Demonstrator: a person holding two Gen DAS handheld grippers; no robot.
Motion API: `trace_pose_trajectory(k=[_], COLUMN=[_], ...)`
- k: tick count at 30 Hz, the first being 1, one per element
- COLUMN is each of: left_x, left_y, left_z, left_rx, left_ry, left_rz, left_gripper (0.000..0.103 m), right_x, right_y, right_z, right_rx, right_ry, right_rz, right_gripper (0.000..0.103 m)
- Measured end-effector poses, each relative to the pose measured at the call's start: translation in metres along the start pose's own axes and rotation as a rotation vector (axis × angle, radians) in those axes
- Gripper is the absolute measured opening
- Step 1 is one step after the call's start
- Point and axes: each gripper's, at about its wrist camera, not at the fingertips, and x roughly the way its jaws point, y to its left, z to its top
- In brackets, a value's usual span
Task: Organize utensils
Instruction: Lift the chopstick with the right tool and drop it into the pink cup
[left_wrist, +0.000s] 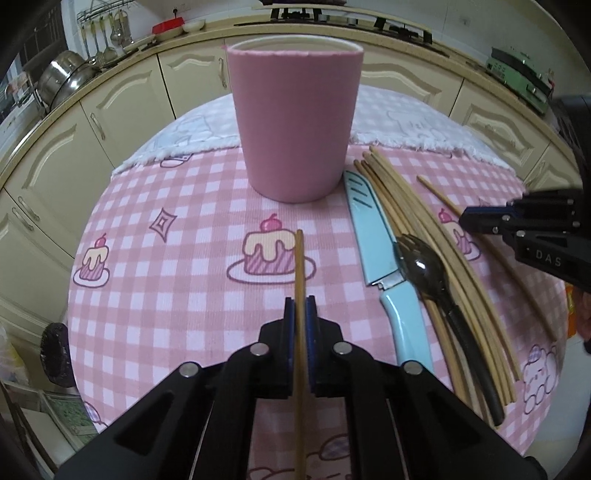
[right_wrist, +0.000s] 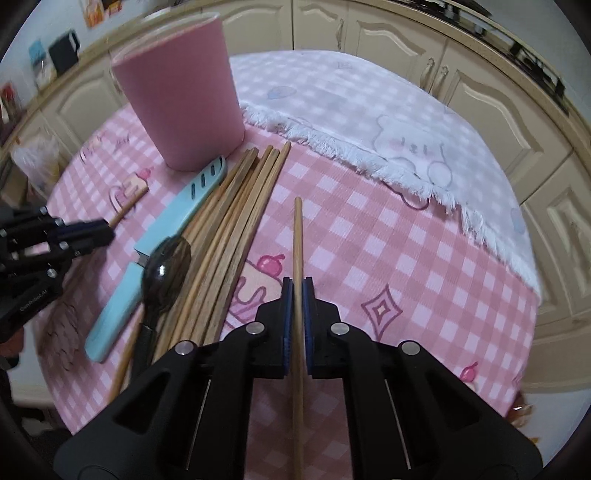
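Since each gripper already carries one chopstick, we judge the step in hand to be dropping both into the pink cup, which stands at the upper centre of the left wrist view and the upper left of the right wrist view. The left gripper has its jaws clamped on a chopstick whose tip points toward the cup's base; the right gripper likewise has its jaws pressed together on its own chopstick, pointing toward the white fringed cloth at upper right. To do this well, we should lift each stick above the rim, tip it near upright, and let go only once the lower end is inside, one hand at a time so the grippers do not crowd each other over the opening. The cup looks light and tall, so we think a sideways knock could topple it. Just beside it on the checked counter lie the remaining chopsticks, the blue knife and the dark spoon, all still to be gathered.
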Motion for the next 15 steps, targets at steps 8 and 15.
trace_pose_trajectory(k=[8,15], left_x=[-0.060,-0.118], left_y=[0.012,0.010], left_z=[-0.008,0.010], left_rx=[-0.109,-0.157], left_ry=[-0.219,-0.504], left_rz=[-0.097,-0.143], left_gripper=[0.005,0.005], right_x=[-0.063,-0.097], right_y=[-0.007,-0.001], right_z=[-0.020,-0.009], right_rx=[0.099,0.118], right_ry=[-0.286,-0.487], right_rz=[0.171,0.298], right_gripper=[0.005,0.005])
